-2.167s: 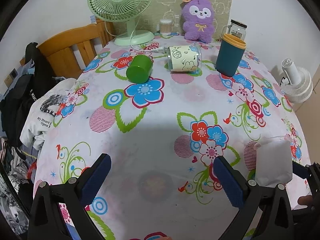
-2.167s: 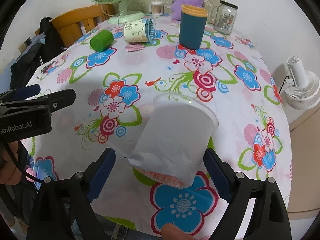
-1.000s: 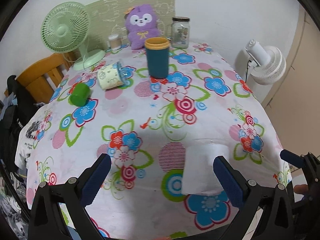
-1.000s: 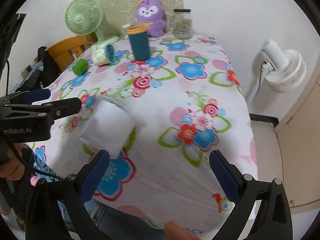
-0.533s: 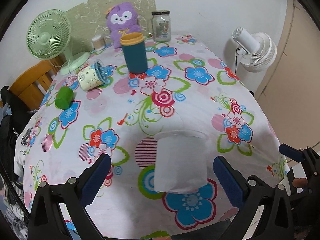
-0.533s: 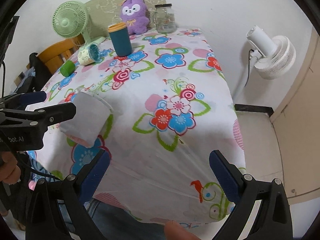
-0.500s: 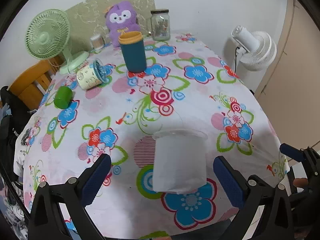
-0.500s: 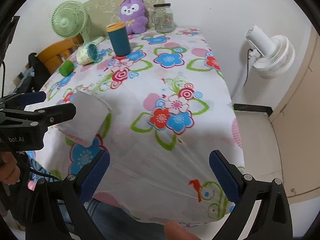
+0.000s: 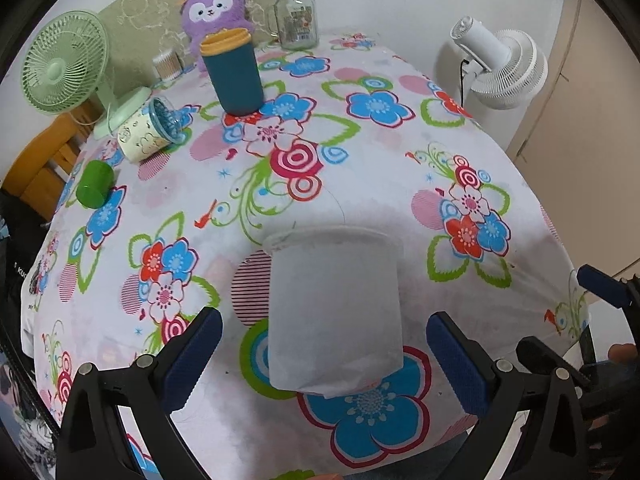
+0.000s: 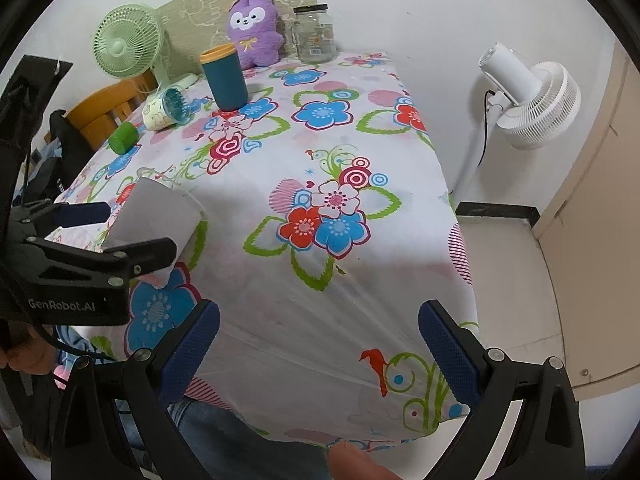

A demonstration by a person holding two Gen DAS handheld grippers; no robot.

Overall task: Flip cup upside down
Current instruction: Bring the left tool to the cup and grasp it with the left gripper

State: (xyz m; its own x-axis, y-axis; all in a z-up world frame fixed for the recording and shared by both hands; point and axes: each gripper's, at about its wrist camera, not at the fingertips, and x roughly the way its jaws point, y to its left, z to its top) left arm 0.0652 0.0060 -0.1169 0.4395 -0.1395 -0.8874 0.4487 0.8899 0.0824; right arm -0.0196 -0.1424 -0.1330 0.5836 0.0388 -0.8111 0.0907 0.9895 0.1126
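A frosted translucent plastic cup (image 9: 334, 312) stands upright near the front edge of the flowered table (image 9: 400, 168), mouth up. My left gripper (image 9: 324, 354) is open, its blue pads on either side of the cup without touching it. In the right wrist view the cup (image 10: 154, 214) sits at the left, partly behind the left gripper's black fingers (image 10: 100, 256). My right gripper (image 10: 318, 350) is open and empty, off to the right of the cup, over the table's front corner.
Farther back stand a teal cup with an orange rim (image 9: 234, 74), a cream cup lying on its side (image 9: 150, 130), a green cup (image 9: 94, 184), a glass jar (image 9: 296, 18), a purple plush (image 9: 212, 6) and a green fan (image 9: 66, 66). A white fan (image 10: 528, 98) stands on the floor at the right.
My right gripper let the cup go and drew away to the right. My left gripper swung over until the cup stood between its open fingers.
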